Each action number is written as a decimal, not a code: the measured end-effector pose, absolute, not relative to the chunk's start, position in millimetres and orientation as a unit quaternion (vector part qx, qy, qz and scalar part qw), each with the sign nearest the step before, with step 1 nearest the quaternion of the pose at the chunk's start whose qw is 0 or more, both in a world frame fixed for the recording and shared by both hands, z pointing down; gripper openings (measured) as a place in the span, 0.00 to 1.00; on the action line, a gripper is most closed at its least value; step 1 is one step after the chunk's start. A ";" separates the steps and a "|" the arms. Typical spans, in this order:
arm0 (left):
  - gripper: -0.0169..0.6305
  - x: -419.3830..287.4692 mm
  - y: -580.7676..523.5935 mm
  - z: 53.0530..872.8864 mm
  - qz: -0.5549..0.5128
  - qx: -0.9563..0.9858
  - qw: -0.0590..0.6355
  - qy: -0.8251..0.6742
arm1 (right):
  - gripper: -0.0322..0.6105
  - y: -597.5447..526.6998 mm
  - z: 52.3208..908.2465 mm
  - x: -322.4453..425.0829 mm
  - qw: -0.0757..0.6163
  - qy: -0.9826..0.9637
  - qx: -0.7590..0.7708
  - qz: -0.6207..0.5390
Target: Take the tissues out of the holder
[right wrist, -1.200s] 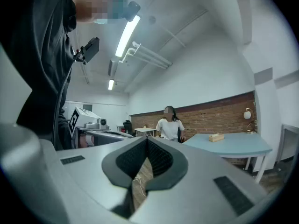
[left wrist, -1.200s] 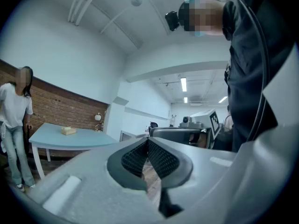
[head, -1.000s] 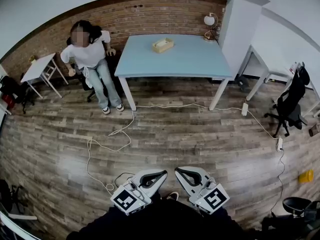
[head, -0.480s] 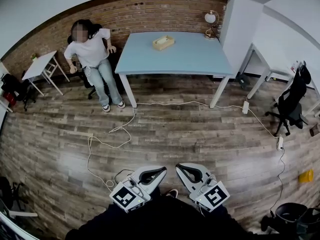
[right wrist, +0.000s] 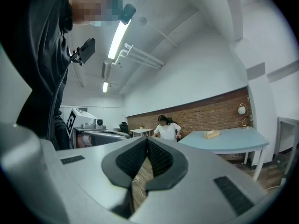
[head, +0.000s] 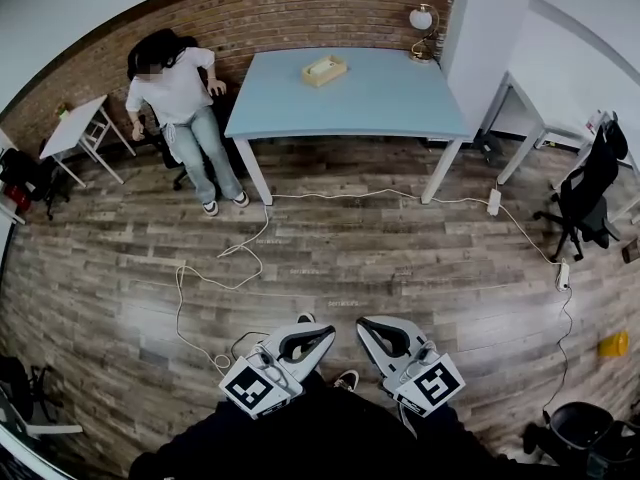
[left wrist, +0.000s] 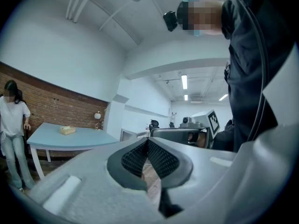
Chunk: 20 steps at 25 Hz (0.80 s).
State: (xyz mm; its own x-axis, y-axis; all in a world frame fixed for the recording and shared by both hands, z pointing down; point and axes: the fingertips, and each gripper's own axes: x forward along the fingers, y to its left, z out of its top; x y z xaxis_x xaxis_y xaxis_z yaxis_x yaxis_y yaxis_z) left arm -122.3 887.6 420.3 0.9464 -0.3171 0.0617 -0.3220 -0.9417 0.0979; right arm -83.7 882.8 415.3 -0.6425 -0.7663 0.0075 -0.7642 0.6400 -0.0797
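Claws pinched shut, empty; holder far off.
Your left gripper (head: 310, 338) and right gripper (head: 378, 333) sit at frame bottom, the holder (head: 325, 69) on the table (head: 400, 98) top centre; the cable (head: 240, 258) between, seemingly loose, could trip you.

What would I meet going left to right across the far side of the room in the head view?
Small white table → person → tissue holder on the blue table → lamp → black office chair.
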 end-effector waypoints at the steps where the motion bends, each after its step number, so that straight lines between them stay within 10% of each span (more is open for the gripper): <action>1: 0.04 -121.9 881.8 420.6 0.022 0.985 0.053 -0.161 | 0.06 877.1 415.4 -84.3 0.013 0.905 -0.423 -0.038; 20: 0.04 -140.6 704.9 402.9 -0.003 0.983 0.055 -0.175 | 0.06 705.6 399.0 -110.2 -0.016 0.913 -0.407 -0.031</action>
